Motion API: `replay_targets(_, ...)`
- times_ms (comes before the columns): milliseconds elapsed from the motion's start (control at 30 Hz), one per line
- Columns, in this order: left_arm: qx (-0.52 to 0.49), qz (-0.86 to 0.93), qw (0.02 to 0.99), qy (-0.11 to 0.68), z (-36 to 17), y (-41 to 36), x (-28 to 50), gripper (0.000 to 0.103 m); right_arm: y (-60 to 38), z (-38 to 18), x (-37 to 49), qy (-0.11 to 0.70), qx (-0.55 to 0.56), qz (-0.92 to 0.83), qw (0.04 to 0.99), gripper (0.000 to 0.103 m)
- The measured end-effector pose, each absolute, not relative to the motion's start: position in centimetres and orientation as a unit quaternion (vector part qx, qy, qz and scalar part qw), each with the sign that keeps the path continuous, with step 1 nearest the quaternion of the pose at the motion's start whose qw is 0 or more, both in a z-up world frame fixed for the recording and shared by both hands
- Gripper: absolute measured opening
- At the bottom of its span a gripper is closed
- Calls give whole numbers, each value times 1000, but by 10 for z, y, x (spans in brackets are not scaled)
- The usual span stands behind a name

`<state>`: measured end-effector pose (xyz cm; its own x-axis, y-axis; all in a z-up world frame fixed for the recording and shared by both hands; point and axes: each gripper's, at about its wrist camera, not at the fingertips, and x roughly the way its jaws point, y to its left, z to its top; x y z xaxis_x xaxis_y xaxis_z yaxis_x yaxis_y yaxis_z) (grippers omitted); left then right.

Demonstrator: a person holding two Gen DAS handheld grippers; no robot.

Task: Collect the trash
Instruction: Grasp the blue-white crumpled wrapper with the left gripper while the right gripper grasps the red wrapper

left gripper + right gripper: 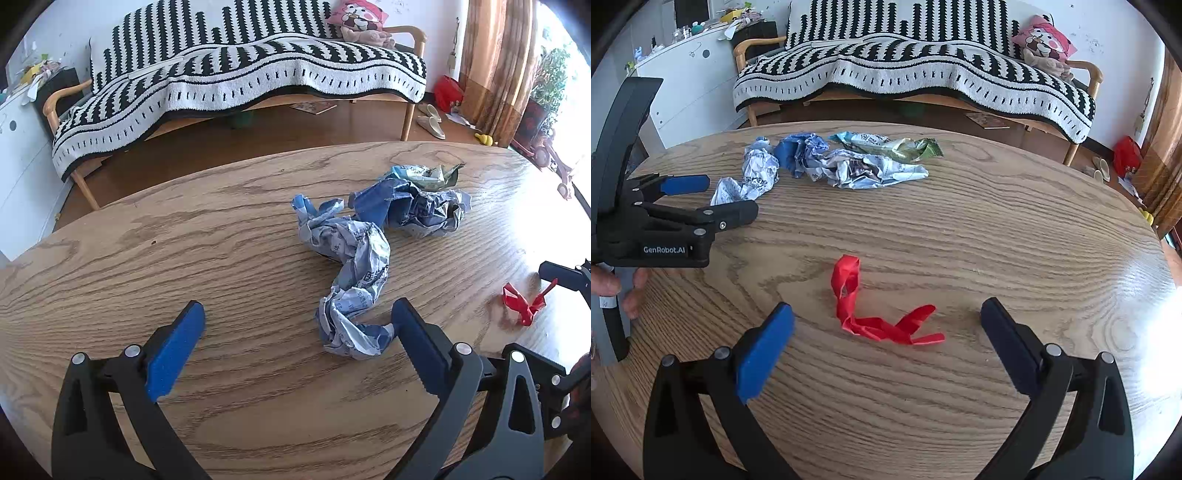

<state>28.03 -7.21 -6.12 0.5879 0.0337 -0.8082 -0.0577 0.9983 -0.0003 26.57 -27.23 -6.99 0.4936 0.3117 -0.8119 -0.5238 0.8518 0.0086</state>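
On the wooden table (221, 258) lie a long crumpled blue-white wrapper (351, 280), a crumpled blue bag (417, 210) and a green snack wrapper (428, 173) behind it. A red ribbon scrap (521, 301) lies to the right. My left gripper (297, 319) is open, low over the table; the long wrapper's near end touches its right finger (413, 332). My right gripper (886, 319) is open, with the red ribbon (875, 317) lying between its fingers. The right wrist view also shows the left gripper (727, 195), the long wrapper (753, 177), blue bag (831, 162) and green wrapper (886, 146).
Beyond the table stands a wooden sofa with a black-white striped blanket (240, 74) and a pink cushion (358, 16). A white cabinet (690, 74) is at the left. Slippers (430, 118), a red bag (447, 92) and curtains (495, 62) are at the right.
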Motion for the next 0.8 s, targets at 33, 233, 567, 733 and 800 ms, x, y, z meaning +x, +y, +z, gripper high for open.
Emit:
replay_targets(33, -13, 26, 891, 453, -61, -72, 280, 97, -273, -71, 265, 440, -121, 243, 856, 98)
replay_targets(233, -14, 25, 891, 453, -61, -72, 280, 97, -271, -69, 264, 440, -121, 243, 856, 98)
replay_targets(567, -17, -2, 905, 425, -52, -84, 266, 24, -268, -58, 257, 418, -103, 245, 869, 31)
replay_targets(733, 8, 19, 906, 424, -50, -85, 251, 23, -283, -56, 258, 426, -10, 261, 867, 27)
replay_targets(800, 9, 19, 906, 424, -43, -88, 240, 23, -285, -54, 251, 426, -6, 263, 866, 16)
